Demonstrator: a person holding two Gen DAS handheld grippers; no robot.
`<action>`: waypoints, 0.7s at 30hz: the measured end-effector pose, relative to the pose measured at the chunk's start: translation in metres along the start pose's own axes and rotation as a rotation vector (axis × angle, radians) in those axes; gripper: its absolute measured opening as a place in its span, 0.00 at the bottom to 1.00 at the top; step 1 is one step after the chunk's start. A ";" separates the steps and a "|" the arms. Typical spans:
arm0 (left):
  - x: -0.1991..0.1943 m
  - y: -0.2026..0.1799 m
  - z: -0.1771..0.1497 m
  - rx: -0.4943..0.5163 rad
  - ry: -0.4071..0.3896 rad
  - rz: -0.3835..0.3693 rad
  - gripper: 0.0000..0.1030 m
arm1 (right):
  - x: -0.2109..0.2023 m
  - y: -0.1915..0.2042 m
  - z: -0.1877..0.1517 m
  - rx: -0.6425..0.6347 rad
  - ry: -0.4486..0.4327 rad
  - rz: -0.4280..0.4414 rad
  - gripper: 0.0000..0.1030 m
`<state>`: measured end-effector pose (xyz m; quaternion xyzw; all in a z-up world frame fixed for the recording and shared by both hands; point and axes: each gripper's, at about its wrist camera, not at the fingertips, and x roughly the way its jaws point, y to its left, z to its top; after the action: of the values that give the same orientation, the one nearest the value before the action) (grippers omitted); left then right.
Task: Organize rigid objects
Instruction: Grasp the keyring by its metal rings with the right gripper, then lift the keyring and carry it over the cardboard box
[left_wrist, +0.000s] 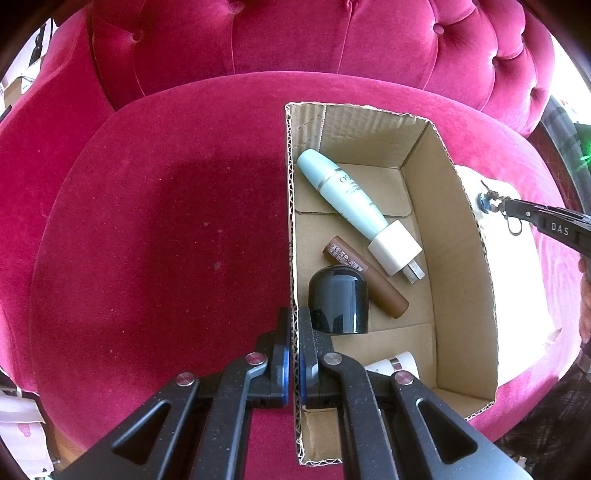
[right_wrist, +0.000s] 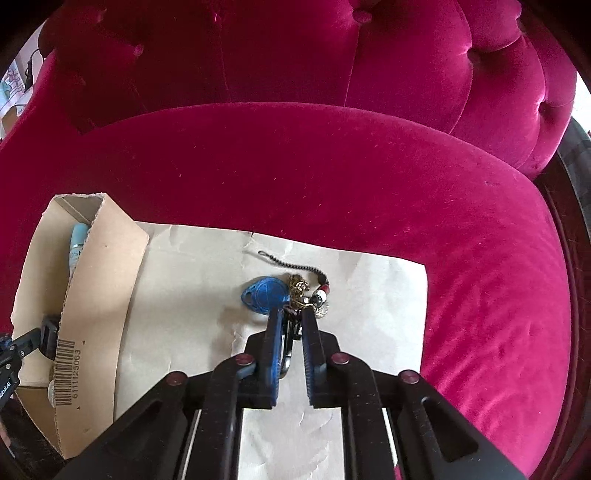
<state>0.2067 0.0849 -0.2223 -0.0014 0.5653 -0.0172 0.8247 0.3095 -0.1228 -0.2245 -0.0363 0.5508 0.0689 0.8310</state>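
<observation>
An open cardboard box (left_wrist: 458, 236) sits on a red velvet seat. It holds a pale blue bottle (left_wrist: 343, 192), a white plug adapter (left_wrist: 395, 247), a brown tube (left_wrist: 365, 277), a black cap (left_wrist: 338, 299) and a white bottle (left_wrist: 397, 363). My left gripper (left_wrist: 294, 325) is shut on the box's left wall. My right gripper (right_wrist: 292, 317) is shut on a keychain clip (right_wrist: 290, 332) with a blue tag (right_wrist: 264, 295) and beaded cord (right_wrist: 295, 266), on white paper (right_wrist: 184, 295). The box also shows in the right wrist view (right_wrist: 99, 280).
The red velvet seat (left_wrist: 147, 221) stretches left of the box, with a tufted backrest (left_wrist: 295, 37) behind. The white paper (left_wrist: 517, 266) lies right of the box. The seat's right side (right_wrist: 480, 277) curves past the paper.
</observation>
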 end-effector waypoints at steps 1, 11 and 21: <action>0.000 0.000 0.000 0.000 0.000 0.001 0.03 | -0.002 0.000 0.000 0.003 -0.002 -0.002 0.08; -0.001 0.001 0.000 0.001 -0.002 0.004 0.03 | -0.026 0.001 0.005 0.017 -0.026 -0.015 0.08; -0.001 -0.001 0.000 0.004 -0.003 0.010 0.03 | -0.051 0.006 0.004 0.006 -0.067 -0.004 0.08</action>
<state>0.2059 0.0836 -0.2213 0.0029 0.5641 -0.0141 0.8256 0.2922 -0.1197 -0.1762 -0.0327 0.5229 0.0666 0.8491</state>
